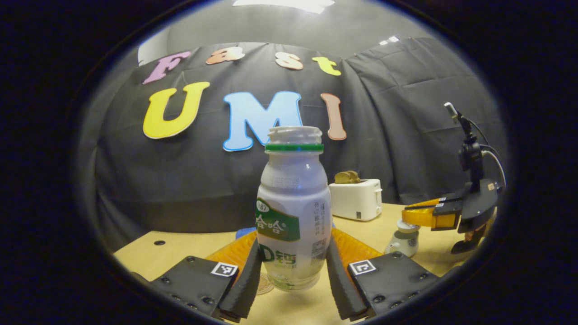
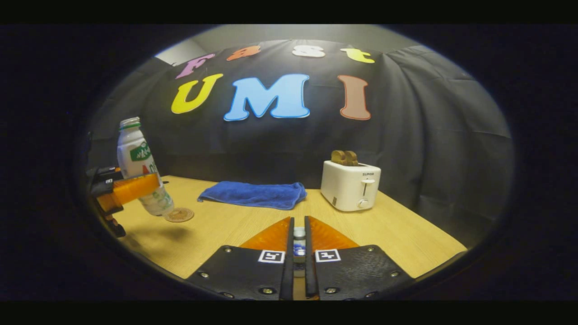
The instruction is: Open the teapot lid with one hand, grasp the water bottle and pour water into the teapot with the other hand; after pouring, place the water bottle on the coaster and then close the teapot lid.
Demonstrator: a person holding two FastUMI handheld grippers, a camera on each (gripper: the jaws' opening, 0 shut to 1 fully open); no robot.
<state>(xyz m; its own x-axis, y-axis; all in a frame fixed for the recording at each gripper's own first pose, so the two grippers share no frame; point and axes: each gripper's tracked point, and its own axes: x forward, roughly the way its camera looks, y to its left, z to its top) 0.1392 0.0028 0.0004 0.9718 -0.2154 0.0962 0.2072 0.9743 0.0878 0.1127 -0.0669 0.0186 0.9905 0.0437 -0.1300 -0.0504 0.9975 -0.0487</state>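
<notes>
Left gripper view: left gripper (image 1: 293, 266) clasps the uncapped water bottle (image 1: 293, 212) from both sides, holding it upright just above the wooden table (image 1: 171, 250), with the round coaster (image 1: 263, 285) under its left edge. Far right, the teapot (image 1: 404, 239) stands open below the right gripper (image 1: 429, 215).

Right gripper view: right gripper's fingers (image 2: 286, 253) nearly meet, pinching a small knob, apparently the teapot lid (image 2: 299, 234). At left, bottle hangs tilted over the coaster (image 2: 179, 215); blue towel (image 2: 253, 194) and white toaster (image 2: 350, 185) sit behind
</notes>
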